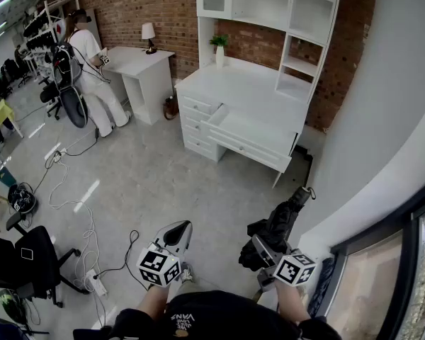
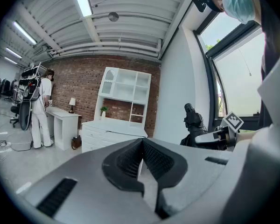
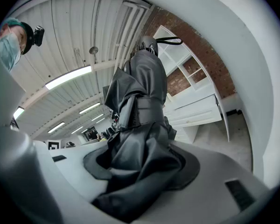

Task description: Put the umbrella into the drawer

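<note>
In the head view a black folded umbrella (image 1: pixel 282 222) stands slanted in front of me, its handle end up and to the right. My right gripper (image 1: pixel 263 252) is shut on its lower part. The right gripper view shows the dark fabric of the umbrella (image 3: pixel 142 101) clamped between the jaws of my right gripper (image 3: pixel 140 160). My left gripper (image 1: pixel 182 228) hangs beside it, shut with nothing between its pads (image 2: pixel 151 160). Across the floor stands a white desk (image 1: pixel 230 87) with its wide drawer (image 1: pixel 251 139) pulled out. The left gripper view also shows the umbrella (image 2: pixel 192 120).
A white hutch (image 1: pixel 269 13) sits on the desk against the brick wall. A person in white (image 1: pixel 92 62) stands at a smaller white desk (image 1: pixel 145 69) on the left. A black office chair (image 1: pixel 25 261) and floor cables (image 1: pixel 78 211) lie left; a white wall (image 1: pixel 382 119) and a window run along the right.
</note>
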